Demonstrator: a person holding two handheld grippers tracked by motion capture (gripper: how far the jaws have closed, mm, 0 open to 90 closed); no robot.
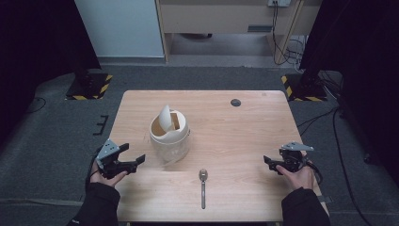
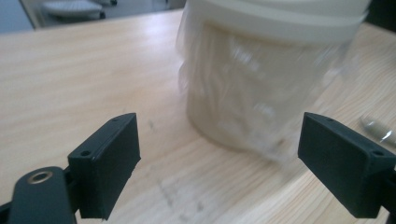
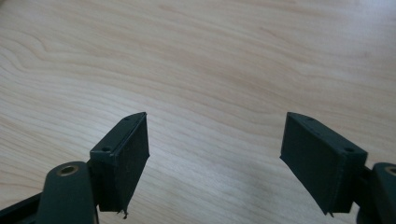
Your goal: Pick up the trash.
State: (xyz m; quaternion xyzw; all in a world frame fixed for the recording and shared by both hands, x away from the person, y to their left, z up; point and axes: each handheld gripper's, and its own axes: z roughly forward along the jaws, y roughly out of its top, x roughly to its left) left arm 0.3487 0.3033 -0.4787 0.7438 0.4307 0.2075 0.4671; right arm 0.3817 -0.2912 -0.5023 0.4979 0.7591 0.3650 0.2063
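Hovering with jaws wide apart, the left hand-held gripper (image 1: 126, 160) faces the cream tub (image 1: 169, 136) left of centre on the bench (image 1: 244, 127); its clear wrapping looks slippery (grip the stiffer rim). The spoon (image 1: 203, 181) lies near the front edge, and the right hand-held gripper (image 1: 273, 162) gapes empty.

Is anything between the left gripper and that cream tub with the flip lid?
Nothing visible. The left gripper, jaws open, faces the cream plastic tub across bare wooden table; the metal spoon lies off to the side.
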